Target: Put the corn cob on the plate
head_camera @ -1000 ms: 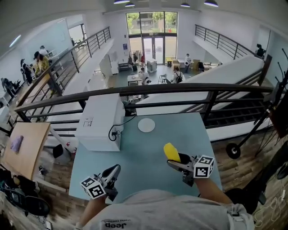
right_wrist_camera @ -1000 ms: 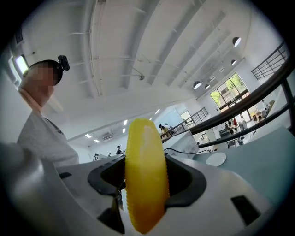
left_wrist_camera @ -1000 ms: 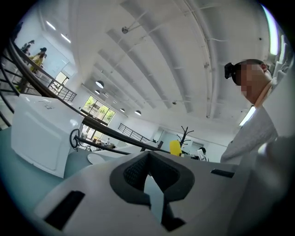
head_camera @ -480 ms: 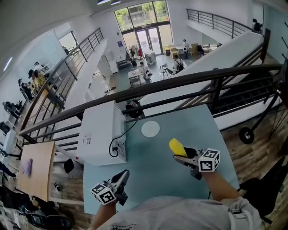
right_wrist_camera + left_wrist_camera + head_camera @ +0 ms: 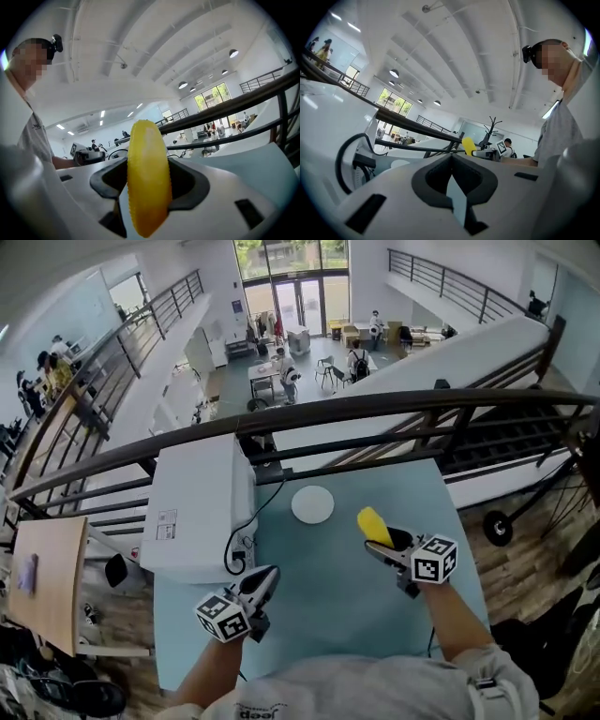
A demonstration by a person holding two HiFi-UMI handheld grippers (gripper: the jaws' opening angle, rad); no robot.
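Nearest, the left gripper (image 5: 265,577) is hanging with jaws together, empty, while the right gripper (image 5: 384,542) is clamping the corn cob (image 5: 373,524) above the table (image 5: 319,606). Beyond, the plate (image 5: 312,504) is sitting bare, so only the placing seems left.

Just in front of the dark handrail (image 5: 375,407): pale blue table (image 5: 328,587) bearing a white boxy machine (image 5: 197,502). Beyond and below the handrail: grey-floored hall, glass entrance doors (image 5: 300,301), desks. Left of the handrail: wooden tabletop (image 5: 47,582); overhead, round ceiling lamps (image 5: 394,73).
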